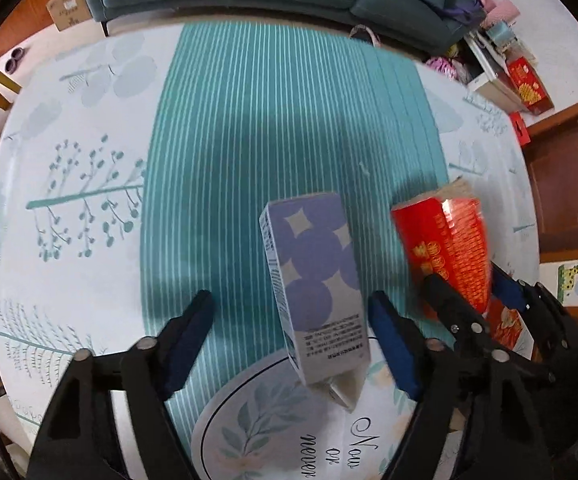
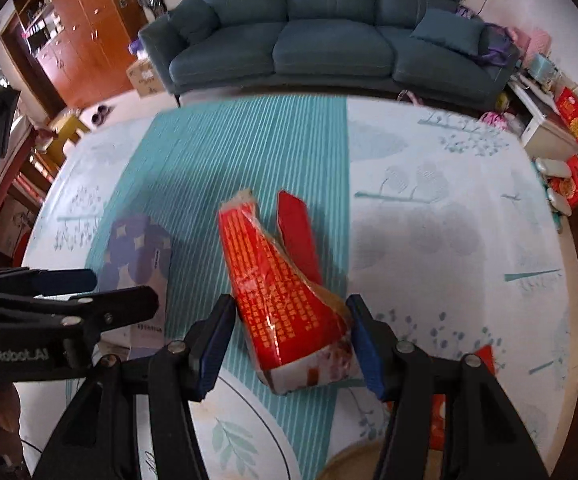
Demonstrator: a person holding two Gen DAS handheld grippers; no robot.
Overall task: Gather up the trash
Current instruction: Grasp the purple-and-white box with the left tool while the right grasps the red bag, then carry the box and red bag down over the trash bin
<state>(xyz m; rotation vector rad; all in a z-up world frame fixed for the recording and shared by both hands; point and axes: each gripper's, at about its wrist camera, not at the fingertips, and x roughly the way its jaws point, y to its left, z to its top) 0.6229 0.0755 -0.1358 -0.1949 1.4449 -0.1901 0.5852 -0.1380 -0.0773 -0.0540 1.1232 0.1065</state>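
Left gripper (image 1: 291, 328) stands open around the purple box (image 1: 313, 280), pads not touching; close squarely on its long sides. Right gripper (image 2: 291, 344) grips the red box (image 2: 285, 300) (crumpled, at the purple box's 3 o'clock): keep it level.

The 2 boxes are above the mat (image 1: 249, 120): the patterned box (image 1: 317, 280) left, the crushed packet box (image 2: 285, 300) right; a sofa (image 2: 329, 40) behind.
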